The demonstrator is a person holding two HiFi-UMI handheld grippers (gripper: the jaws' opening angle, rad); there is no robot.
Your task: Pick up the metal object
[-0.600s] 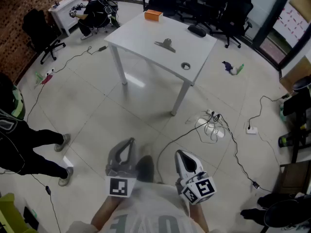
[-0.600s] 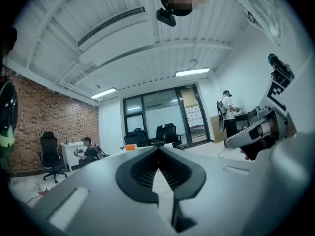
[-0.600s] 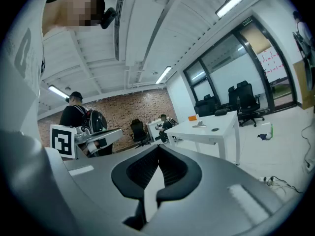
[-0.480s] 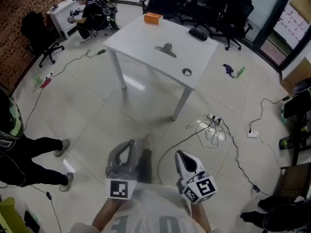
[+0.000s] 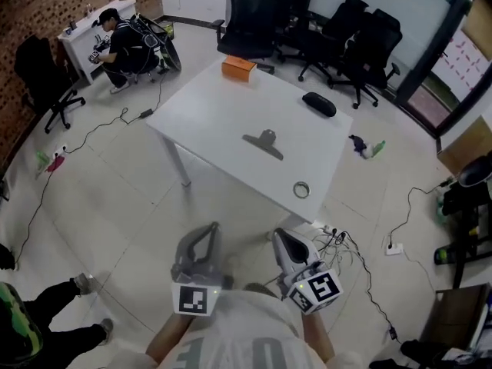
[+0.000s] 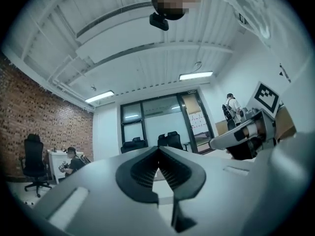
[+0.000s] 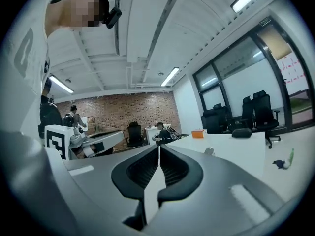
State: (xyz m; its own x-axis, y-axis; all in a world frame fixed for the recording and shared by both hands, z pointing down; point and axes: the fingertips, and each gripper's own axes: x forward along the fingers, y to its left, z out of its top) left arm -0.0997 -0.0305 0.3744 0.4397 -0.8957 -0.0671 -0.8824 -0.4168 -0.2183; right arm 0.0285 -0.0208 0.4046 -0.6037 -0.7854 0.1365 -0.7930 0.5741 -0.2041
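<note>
- White tabletop (image 5: 207, 121), head view, carries four things: one grey metal object (image 5: 264, 143) near the middle, one orange box (image 5: 238, 67) at the far corner, one black oval item (image 5: 318, 104) by the right edge and one tape ring (image 5: 301, 190) at the near corner. All are well apart.
- Same view: two grippers, left gripper (image 5: 207, 233) and right gripper (image 5: 281, 238), are side by side over the floor, short of the tabletop and well apart from the metal object. Two other people: one seated person (image 5: 115, 41) at a far desk and one standing person (image 5: 19, 333) at the lower left edge.
- Left gripper view: jaws closed, nothing between them. Only the gripper views show the ceiling; this one has two strip lights (image 6: 100, 97). The right gripper shows at the right.
- Right gripper view: jaws closed, empty. The tabletop is seen side-on with the orange box, the black item and a small grey shape that is likely the metal object.
</note>
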